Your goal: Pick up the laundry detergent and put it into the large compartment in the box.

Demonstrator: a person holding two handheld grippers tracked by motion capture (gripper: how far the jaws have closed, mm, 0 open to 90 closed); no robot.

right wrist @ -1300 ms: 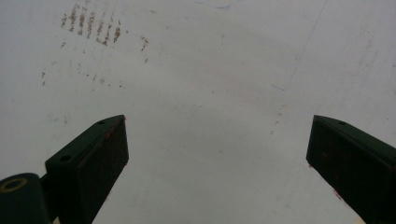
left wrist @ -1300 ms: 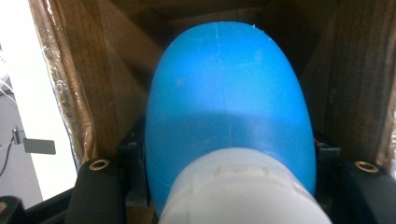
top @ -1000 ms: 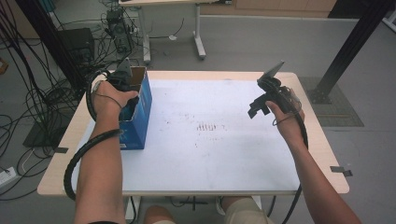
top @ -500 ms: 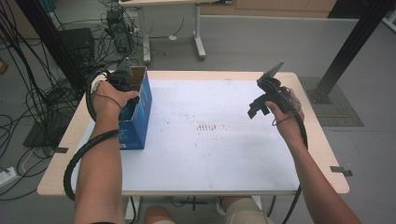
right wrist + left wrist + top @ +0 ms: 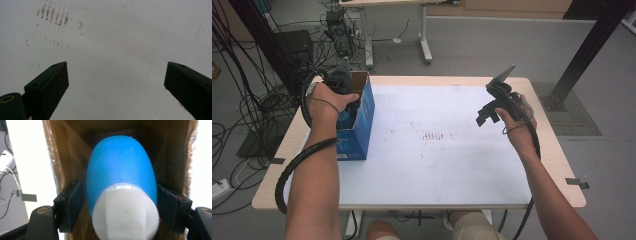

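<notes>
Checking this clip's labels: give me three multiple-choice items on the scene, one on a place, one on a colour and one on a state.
1. Where is the blue bottle?
A. Inside the cardboard box
B. In the middle of the white table
C. Between the right gripper's jaws

2. What colour is the bottle's cap?
A. Red
B. White
C. Black

3. How do the right gripper's jaws stand?
A. Shut on the bottle
B. Shut on a box flap
C. Open, with nothing between them

Key:
1 A, since brown box walls surround the bottle in the left gripper view.
2 B, since the cap end nearest the camera is white.
3 C, since the two black jaws stand wide apart over the bare table.
</notes>
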